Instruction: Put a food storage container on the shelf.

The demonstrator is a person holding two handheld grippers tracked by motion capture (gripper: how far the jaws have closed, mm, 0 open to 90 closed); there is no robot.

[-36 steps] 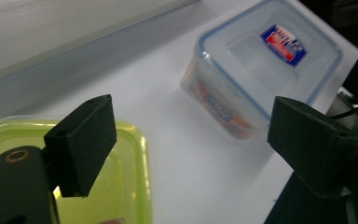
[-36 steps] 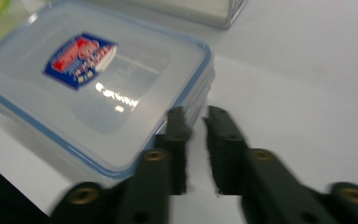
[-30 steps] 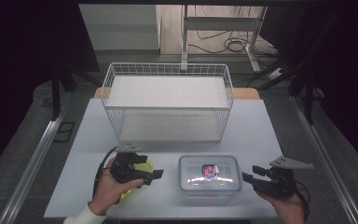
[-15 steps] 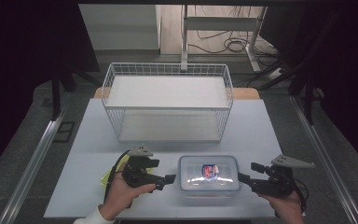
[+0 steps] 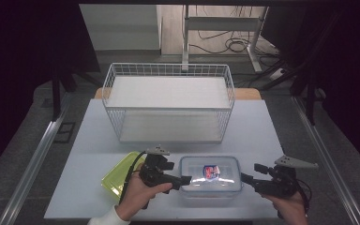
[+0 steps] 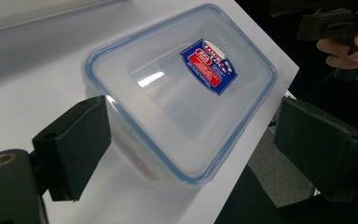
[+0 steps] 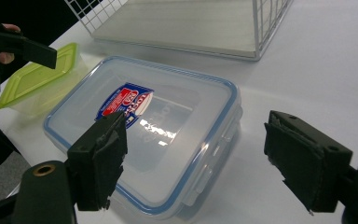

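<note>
A clear plastic box with a blue-rimmed lid and a red-blue label lies near the table's front edge. My left gripper is open at the box's left end, its jaws straddling the near corner without touching it. My right gripper is open just off the box's right end, with the box's corner between its jaws. Each is held in a hand. The left gripper is seen across the box in the right gripper view.
A small box with a yellow-green lid sits left of the clear box, partly under the left hand. A white wire basket with a flat shelf stands behind, mid-table. The table's front edge is close below both hands.
My left gripper has moved right, from over the yellow-green box to the clear box's left end. The right gripper has barely shifted.
</note>
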